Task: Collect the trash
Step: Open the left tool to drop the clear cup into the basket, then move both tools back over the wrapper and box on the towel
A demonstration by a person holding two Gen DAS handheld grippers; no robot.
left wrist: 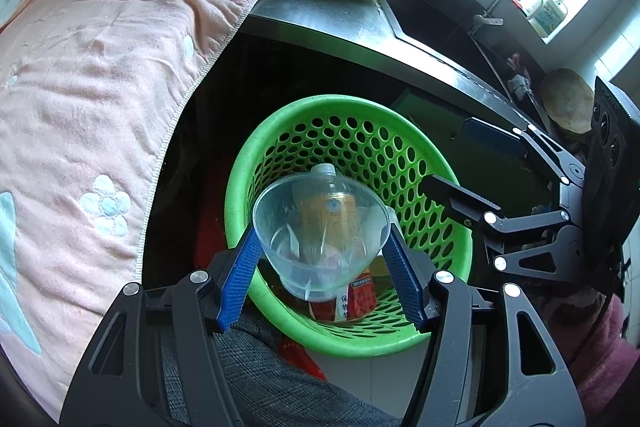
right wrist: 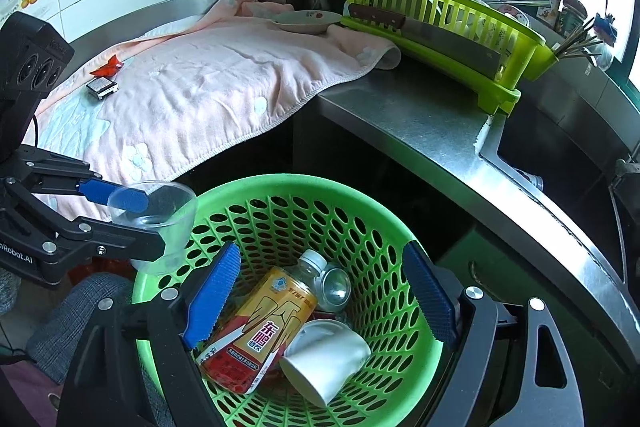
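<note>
My left gripper (left wrist: 320, 239) is shut on a clear plastic cup (left wrist: 320, 231) and holds it over the left rim of a green perforated basket (left wrist: 400, 155). In the right wrist view the cup (right wrist: 160, 211) hangs at the basket's (right wrist: 304, 195) left edge, held by the left gripper (right wrist: 136, 219). My right gripper (right wrist: 320, 291) is open and empty above the basket; it also shows in the left wrist view (left wrist: 452, 163). In the basket lie a yellow-red drink bottle (right wrist: 264, 323), a white paper cup (right wrist: 328, 359) and a metal can (right wrist: 334, 287).
A pink towel (right wrist: 192, 87) covers the counter, with a red wrapper (right wrist: 107, 64) and a small dark packet (right wrist: 102, 87) on its left part. A bowl (right wrist: 306, 20), a lime dish rack (right wrist: 440, 23) with a cleaver (right wrist: 424, 31), and the steel counter (right wrist: 400, 115) lie behind. A sink is at right.
</note>
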